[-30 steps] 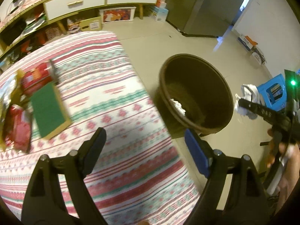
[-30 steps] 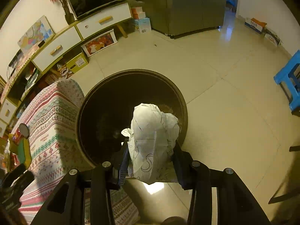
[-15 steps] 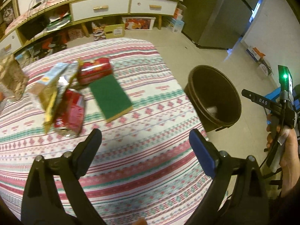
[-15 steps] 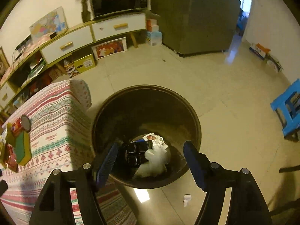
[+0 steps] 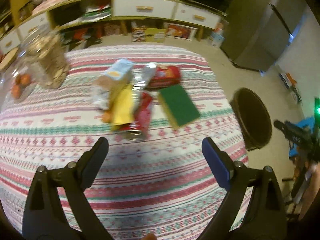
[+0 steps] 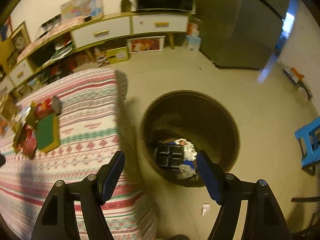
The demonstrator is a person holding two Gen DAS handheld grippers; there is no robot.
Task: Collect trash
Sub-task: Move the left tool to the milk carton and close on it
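Observation:
On the striped tablecloth (image 5: pixel 140 180) lies a blurred heap of trash: a yellow wrapper (image 5: pixel 123 108), a red wrapper (image 5: pixel 145 110), a red packet (image 5: pixel 166 76) and a pale blue packet (image 5: pixel 118 72). A green sponge (image 5: pixel 179 105) lies beside the heap. My left gripper (image 5: pixel 154 142) hangs open above the cloth, just short of the heap, holding nothing. The brown bin (image 6: pixel 220 110) stands on the floor by the table's end. Inside it are crumpled white paper (image 6: pixel 189 150) and a black tray (image 6: pixel 170 156). My right gripper (image 6: pixel 160 155) is open and empty above the bin's near side.
A glass jar (image 5: pixel 50 68) and orange fruit (image 5: pixel 20 82) stand at the table's left. A low cabinet (image 6: pixel 130 26) and a grey fridge (image 6: pixel 240 30) line the back. A blue stool (image 6: pixel 310 140) is right of the bin. A paper scrap (image 6: pixel 205 208) lies on the floor.
The right gripper opened and let go of the crumpled white paper, which now lies in the bin, then drew back. The left gripper swung from the bin's side over the table towards the wrappers.

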